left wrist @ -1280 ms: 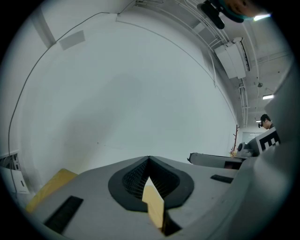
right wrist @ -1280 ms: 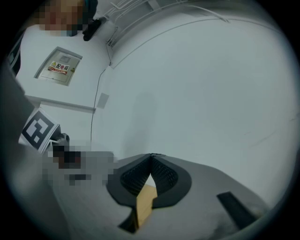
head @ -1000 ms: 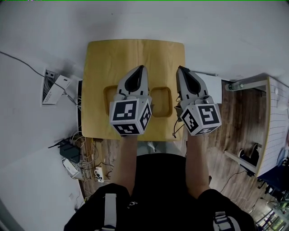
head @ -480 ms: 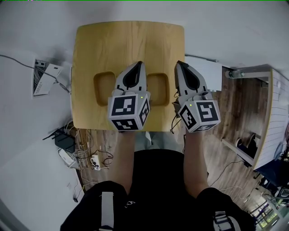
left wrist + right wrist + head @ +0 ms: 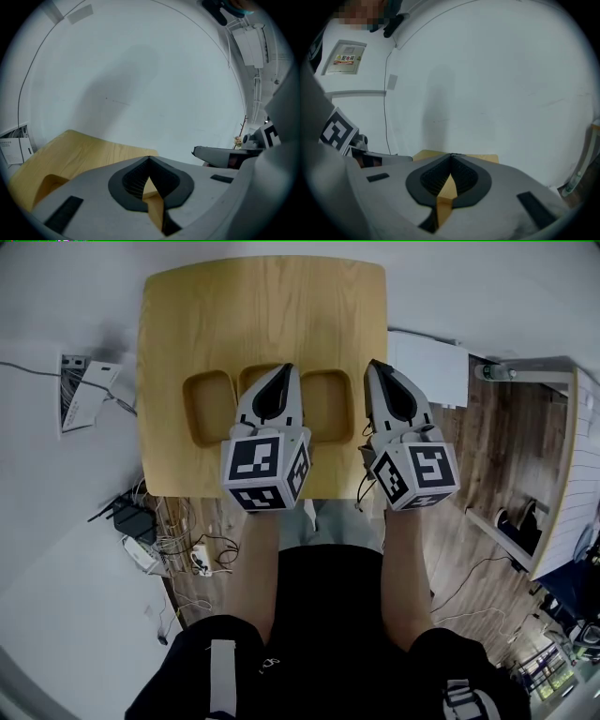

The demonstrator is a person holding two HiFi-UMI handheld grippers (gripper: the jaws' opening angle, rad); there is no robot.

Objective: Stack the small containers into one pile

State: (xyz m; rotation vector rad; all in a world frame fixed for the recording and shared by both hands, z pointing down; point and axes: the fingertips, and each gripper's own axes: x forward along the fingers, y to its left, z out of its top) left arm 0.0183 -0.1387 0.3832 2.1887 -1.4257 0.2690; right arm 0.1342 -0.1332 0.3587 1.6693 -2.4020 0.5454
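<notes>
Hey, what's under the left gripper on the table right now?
The middle wooden container of a row of three on the table sits under the left gripper. Only its far left corner shows; the gripper covers the rest, so its inside cannot be seen.

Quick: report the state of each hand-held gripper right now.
Left hand-held gripper: closed, holding nothing.
Right hand-held gripper: closed, holding nothing.

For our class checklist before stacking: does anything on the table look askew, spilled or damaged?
Nothing stands out. Three small containers lie in a neat row on the table; the left gripper hides part of the middle one.
</notes>
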